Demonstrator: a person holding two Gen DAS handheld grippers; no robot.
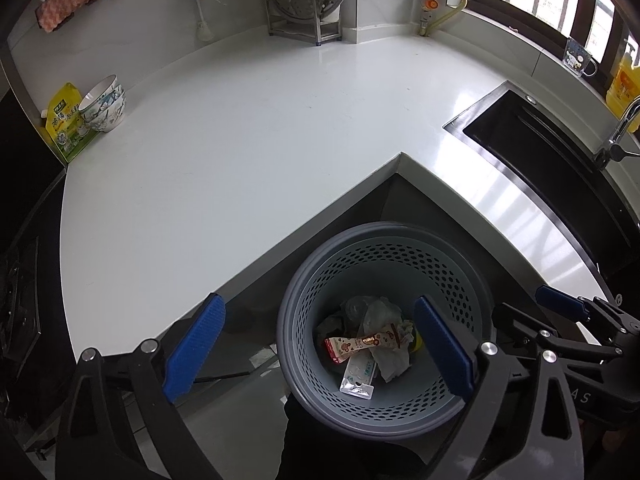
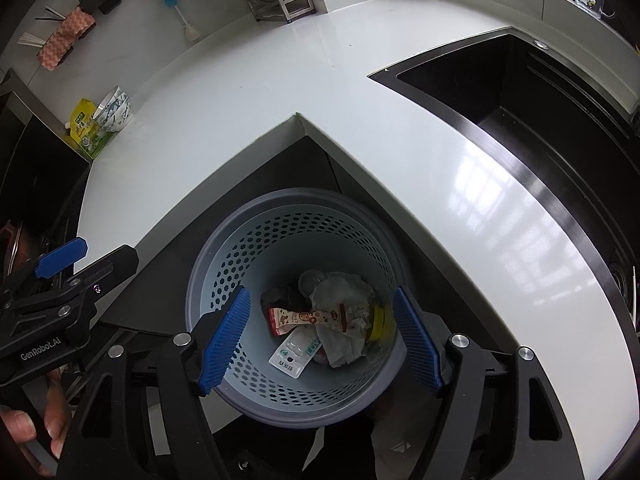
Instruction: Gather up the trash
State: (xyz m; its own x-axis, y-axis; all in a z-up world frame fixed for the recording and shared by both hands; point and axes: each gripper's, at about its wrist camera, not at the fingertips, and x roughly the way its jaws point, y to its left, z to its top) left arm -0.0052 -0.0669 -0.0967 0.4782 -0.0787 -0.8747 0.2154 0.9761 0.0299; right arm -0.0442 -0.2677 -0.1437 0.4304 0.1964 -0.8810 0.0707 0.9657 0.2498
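From the left wrist, my left tool (image 1: 320, 344) hangs released and empty over the grey bin (image 1: 384, 236); the trash (image 1: 366, 344) lies at its bottom. From the right wrist, my right tool (image 2: 322, 340) is spread, empty too. Wrappers and tissue look light, limp, crushable: I'd pinch an edge.

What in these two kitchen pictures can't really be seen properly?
- Bottom of the waste basket, both views: crumpled tissue and a snack wrapper cover it.
- Yellow item, right wrist view: half under the tissue, unidentifiable.
- Oil bottle, left wrist view: cut by the edge.
- Blister pack print: too small.
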